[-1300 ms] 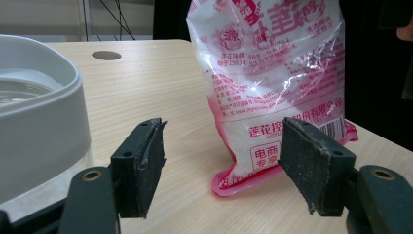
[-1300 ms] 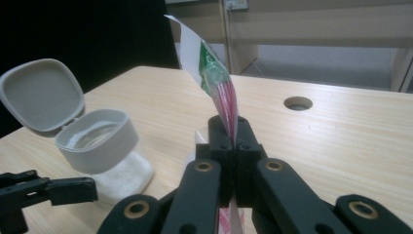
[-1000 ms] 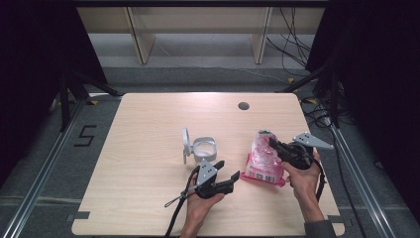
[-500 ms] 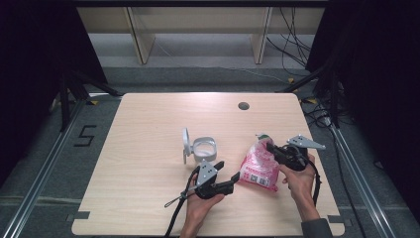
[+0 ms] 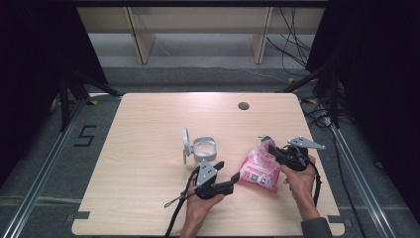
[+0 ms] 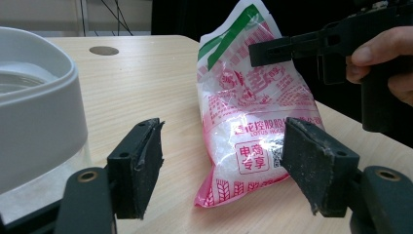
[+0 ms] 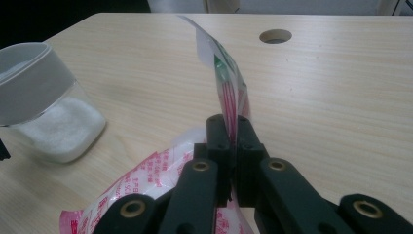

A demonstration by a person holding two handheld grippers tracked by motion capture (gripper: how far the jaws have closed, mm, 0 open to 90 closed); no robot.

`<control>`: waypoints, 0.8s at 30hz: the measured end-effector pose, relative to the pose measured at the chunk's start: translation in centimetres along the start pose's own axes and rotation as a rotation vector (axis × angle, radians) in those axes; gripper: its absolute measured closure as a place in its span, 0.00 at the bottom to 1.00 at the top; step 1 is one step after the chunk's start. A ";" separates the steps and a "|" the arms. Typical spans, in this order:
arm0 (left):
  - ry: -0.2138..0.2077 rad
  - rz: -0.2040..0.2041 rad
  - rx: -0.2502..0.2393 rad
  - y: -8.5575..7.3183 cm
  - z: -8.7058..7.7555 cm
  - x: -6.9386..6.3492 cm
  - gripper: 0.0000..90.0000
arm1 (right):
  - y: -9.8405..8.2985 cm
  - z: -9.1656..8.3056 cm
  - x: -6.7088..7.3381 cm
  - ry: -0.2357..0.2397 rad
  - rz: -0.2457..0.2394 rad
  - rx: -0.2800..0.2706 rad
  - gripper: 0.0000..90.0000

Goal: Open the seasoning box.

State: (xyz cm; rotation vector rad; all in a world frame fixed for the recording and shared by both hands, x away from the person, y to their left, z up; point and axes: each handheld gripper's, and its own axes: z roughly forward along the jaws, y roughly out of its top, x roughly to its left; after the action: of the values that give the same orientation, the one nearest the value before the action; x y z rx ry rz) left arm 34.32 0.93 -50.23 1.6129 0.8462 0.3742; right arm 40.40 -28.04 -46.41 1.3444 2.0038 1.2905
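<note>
A pink and white bag of white grains (image 5: 260,167) with a green top band lies at the table's right front, its top lifted. My right gripper (image 5: 271,147) is shut on that top edge; in the right gripper view the jaws (image 7: 233,122) pinch the thin film of the bag (image 7: 226,83). My left gripper (image 5: 227,174) rests left of the bag and points at it, open. In the left gripper view its jaws (image 6: 224,129) stand wide apart, the bag (image 6: 243,122) beyond them, untouched. The right gripper (image 6: 263,48) shows there at the bag's top.
A clear jar (image 5: 204,148) holding white granules stands open mid-table, close behind my left gripper, with its lid (image 5: 185,144) on edge at its left. The jar (image 7: 44,107) is left of the bag. A cable hole (image 5: 243,105) sits near the table's far edge.
My right gripper has shifted slightly left with the bag's top in it, and the bag has settled a little nearer the front edge. The left gripper has kept still.
</note>
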 end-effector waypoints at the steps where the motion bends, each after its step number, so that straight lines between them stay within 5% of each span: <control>1: 0.009 -0.004 0.010 0.0 -0.1 0.0 0.34 | -0.1 0.1 0.0 0.003 0.012 -0.004 0.98; 4: 0.010 -0.019 -0.004 0.0 -0.1 0.0 0.34 | -0.1 0.0 0.3 0.000 0.065 0.010 0.95; 9: 0.011 -0.018 -0.006 0.0 -0.2 0.1 0.34 | -0.3 0.1 0.1 -0.010 0.054 0.001 0.92; 10: 0.014 0.003 0.006 0.1 -0.4 0.2 0.34 | -0.3 0.1 -0.2 -0.023 0.018 0.009 0.91; 16: 0.012 -0.012 -0.001 0.1 -0.4 0.3 0.34 | -0.6 -0.1 -0.2 -0.034 0.093 -0.005 0.80; 19: 0.009 -0.005 -0.002 0.2 -0.4 0.4 0.34 | -0.7 -0.2 -0.5 -0.068 0.089 -0.014 0.73; 20: 0.001 0.000 -0.011 0.2 -0.4 0.5 0.34 | -0.7 -0.3 -0.8 -0.068 0.052 -0.014 0.71; 21: 0.003 -0.004 -0.007 0.1 -0.4 0.5 0.34 | -0.7 -0.5 -0.3 -0.075 0.114 0.002 0.68; 22: 0.008 -0.006 -0.002 0.2 -0.5 0.5 0.34 | -0.7 -0.4 -0.7 -0.103 0.051 -0.004 0.67; 24: 0.011 -0.008 -0.007 0.2 -0.5 0.5 0.34 | -0.8 -0.6 -0.6 -0.108 0.061 -0.016 0.66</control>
State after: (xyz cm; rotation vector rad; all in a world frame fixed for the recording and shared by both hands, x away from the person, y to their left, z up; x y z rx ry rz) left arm 34.43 1.64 -50.06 1.6019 0.8587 0.3801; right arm 39.85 -28.93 -46.92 1.4470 1.8898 1.2298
